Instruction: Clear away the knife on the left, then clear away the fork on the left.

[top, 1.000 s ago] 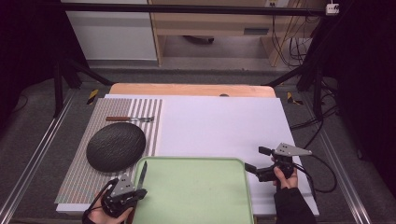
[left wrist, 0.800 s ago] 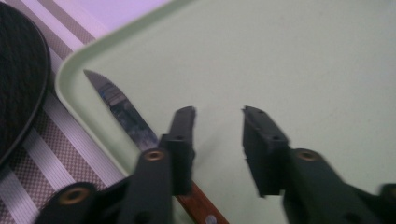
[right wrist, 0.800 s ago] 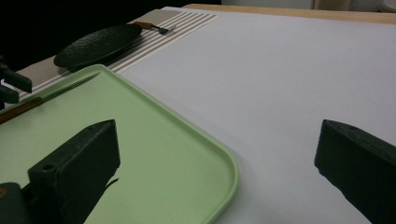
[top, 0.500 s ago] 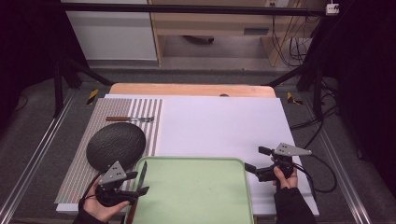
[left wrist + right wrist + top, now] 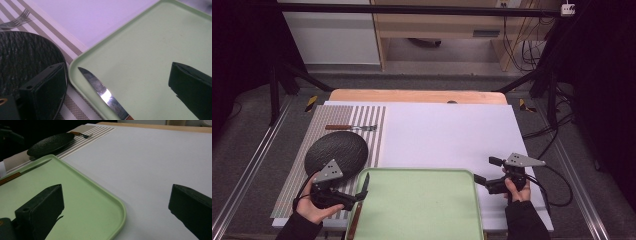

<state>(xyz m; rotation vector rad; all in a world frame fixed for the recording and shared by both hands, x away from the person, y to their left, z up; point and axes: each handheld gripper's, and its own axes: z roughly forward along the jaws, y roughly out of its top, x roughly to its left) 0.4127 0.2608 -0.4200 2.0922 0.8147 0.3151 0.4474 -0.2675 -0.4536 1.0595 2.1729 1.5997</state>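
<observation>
Change: left gripper [image 5: 354, 199] shifts up-frame from the lower-left corner; its jaws have just been opening, nothing pinched between them.
Left gripper state: spread wide, straddling the tray's left rim in the left gripper view.
Knife [image 5: 360, 202]: lower left of frame, blade on the tray rim, handle trailing off the bottom.
Tray [image 5: 422, 210]: green, bottom centre.
Right gripper [image 5: 482, 176]: lower right, jaws apart, unmoved beside the tray.
Plate [image 5: 337, 152]: dark, left of centre, on the striped mat [image 5: 362, 117].
Fork [image 5: 352, 128]: above the plate.
</observation>
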